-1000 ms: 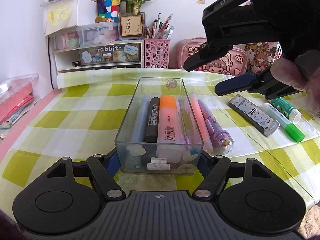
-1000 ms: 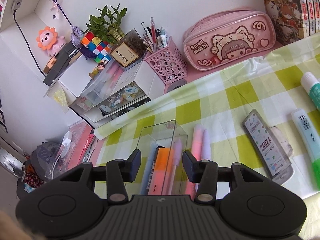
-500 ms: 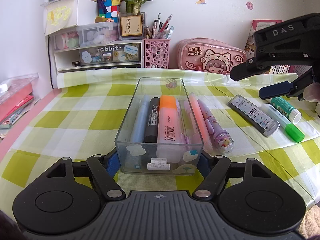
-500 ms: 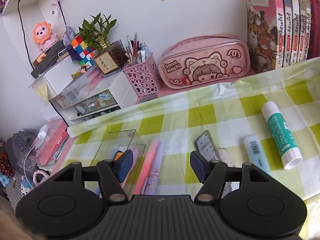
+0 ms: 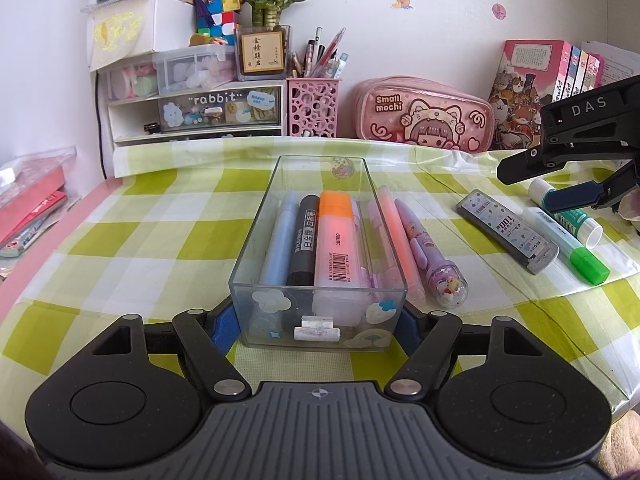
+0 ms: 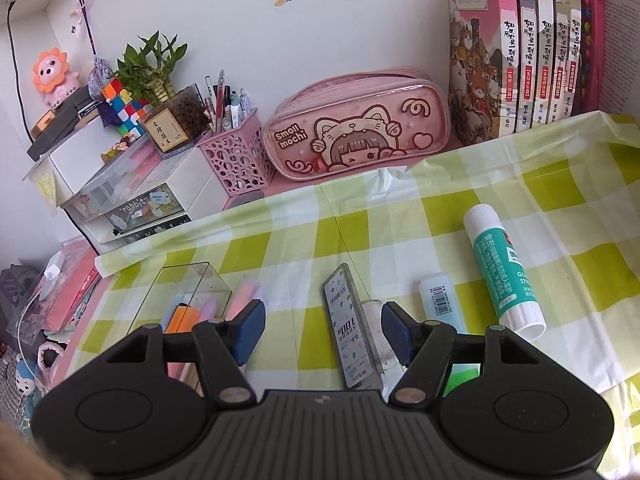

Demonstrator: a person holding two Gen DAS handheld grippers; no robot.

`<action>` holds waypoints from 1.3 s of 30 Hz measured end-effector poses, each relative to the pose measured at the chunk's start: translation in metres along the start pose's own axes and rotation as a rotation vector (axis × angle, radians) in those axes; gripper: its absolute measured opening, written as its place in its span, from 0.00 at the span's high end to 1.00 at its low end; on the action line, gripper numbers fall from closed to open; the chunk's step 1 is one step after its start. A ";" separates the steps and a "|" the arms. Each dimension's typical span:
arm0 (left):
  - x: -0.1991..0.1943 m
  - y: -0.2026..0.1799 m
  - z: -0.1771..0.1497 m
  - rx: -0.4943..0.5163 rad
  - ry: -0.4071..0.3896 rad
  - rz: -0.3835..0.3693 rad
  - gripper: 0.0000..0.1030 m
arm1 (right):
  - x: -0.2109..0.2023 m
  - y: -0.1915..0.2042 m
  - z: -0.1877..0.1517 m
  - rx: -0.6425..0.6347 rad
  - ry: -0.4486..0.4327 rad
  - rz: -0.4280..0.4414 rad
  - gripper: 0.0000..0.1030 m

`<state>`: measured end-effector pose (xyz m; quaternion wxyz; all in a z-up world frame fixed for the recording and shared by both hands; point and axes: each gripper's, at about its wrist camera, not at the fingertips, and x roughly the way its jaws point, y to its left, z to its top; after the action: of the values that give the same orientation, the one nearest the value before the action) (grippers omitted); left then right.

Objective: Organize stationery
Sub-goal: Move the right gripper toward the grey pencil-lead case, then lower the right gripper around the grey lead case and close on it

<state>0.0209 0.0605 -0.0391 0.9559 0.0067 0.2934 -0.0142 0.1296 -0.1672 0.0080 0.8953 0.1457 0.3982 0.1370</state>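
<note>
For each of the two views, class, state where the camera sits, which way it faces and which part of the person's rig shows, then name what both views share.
Left wrist: on the left gripper, facing along the clear box it clamps toward the back wall; the right gripper shows at right.
Right wrist: on the right gripper, angled down at the lead case between its open fingers.
Shared: clear box, lead case, glue stick, pink pencil case.

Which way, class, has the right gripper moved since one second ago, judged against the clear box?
Yes. The right gripper has moved rightward, away from the clear box, and now hovers open over the lead case.
</note>
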 end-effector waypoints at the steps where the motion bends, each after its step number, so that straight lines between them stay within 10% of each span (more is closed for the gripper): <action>1: 0.000 0.000 0.000 0.000 0.000 0.000 0.29 | 0.001 0.000 0.000 0.000 0.004 0.001 0.40; 28: 0.005 0.000 -0.001 -0.011 -0.026 0.016 0.23 | 0.025 0.016 -0.018 -0.115 0.060 -0.011 0.41; 33: 0.006 0.000 -0.001 -0.010 -0.024 0.024 0.22 | 0.025 0.021 -0.018 -0.156 0.069 -0.023 0.60; 39: 0.006 0.000 -0.001 -0.012 -0.022 0.028 0.21 | 0.030 0.027 -0.022 -0.189 0.073 -0.030 0.61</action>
<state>0.0249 0.0608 -0.0430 0.9592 0.0052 0.2828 0.0010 0.1287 -0.1281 -0.0164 0.8918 0.0495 0.4181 0.1656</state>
